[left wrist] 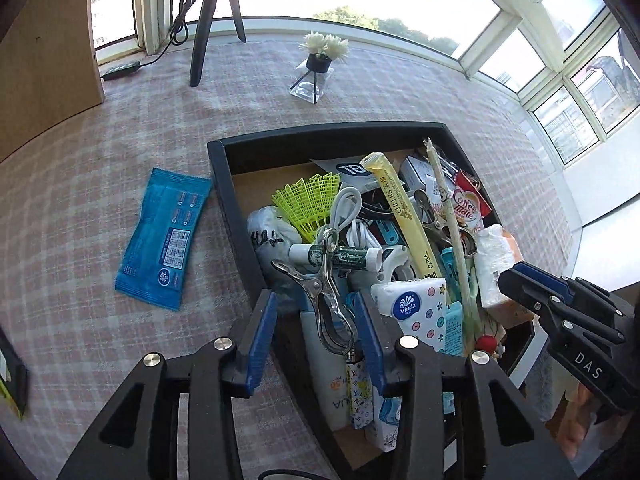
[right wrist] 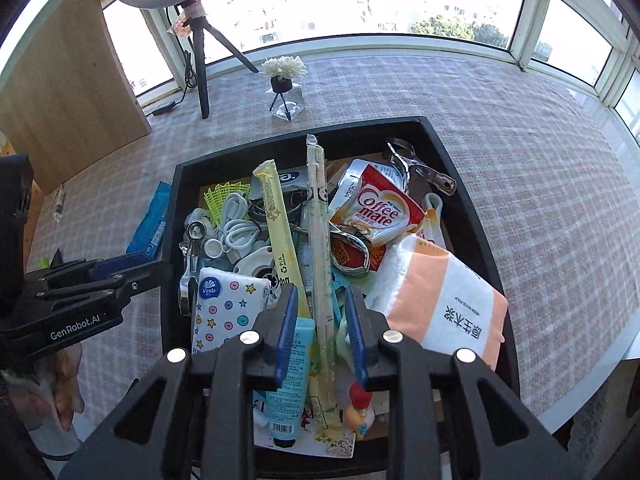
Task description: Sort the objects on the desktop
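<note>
Left gripper (left wrist: 316, 344): jaws spread, poised over a clear plastic clip (left wrist: 320, 300) lying between them, pads not pressing it.
Right gripper (right wrist: 322, 336): jaws parted around a long wrapped chopstick packet (right wrist: 320, 248), not pinching.
Black tray (left wrist: 228, 168): crammed with clutter, on the checked tablecloth (left wrist: 120, 152).
Blue wipes pack (left wrist: 164, 236): on the cloth just left of the tray.

A wipes packet (left wrist: 164, 236) lies left of the tray (left wrist: 228, 208); a vase (left wrist: 314, 76) stands behind it.

The red sachet (right wrist: 376, 210) says "Coffee mate". The tissue pack (right wrist: 228, 308) says "Vinda". The left hand-held gripper (right wrist: 132, 280) says "GenRobot.AI". The right hand-held gripper (left wrist: 516, 280) says "DAS".
</note>
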Available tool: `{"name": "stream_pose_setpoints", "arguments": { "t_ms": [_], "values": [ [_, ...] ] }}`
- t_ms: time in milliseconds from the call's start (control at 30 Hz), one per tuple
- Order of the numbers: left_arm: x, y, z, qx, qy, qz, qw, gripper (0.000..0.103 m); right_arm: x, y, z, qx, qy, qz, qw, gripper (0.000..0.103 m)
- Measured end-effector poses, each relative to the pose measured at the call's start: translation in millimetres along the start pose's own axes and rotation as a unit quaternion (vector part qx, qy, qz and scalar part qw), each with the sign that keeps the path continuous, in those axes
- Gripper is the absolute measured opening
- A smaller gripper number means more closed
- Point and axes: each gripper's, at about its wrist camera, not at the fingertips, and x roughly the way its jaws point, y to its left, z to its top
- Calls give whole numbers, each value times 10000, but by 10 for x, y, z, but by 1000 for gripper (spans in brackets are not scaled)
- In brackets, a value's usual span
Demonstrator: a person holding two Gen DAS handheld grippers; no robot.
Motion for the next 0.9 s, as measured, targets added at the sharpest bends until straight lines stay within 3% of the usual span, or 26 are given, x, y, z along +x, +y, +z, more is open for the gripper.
{"name": "stream_pose_setpoints", "arguments": {
  "t_ms": [167,233,367,500,767,900],
  "values": [
    [-196,182,-50,-113,-176,84,9997,39,-63,240,11,-178,-111,-26,9998,27],
    [-345,257,-105,-171,-325,178,9992,39,-91,388,-4,-252,-171,22,9995,33],
    [-684,422,-237,-223,-713,469,9961,51,-153,712,-40,-433,-286,121,9986,35],
    [-1048,635,-411,-318,-1032,717,9916,56,-202,1096,-87,-637,-359,270,9970,37],
    [-1566,1076,-730,-502,-1423,1312,9798,70,-316,1839,-236,-1057,-526,458,9920,41],
    [-1689,1320,-875,-662,-1415,1416,9775,71,-344,2162,-314,-1257,-573,488,9892,42]
  ]
}}
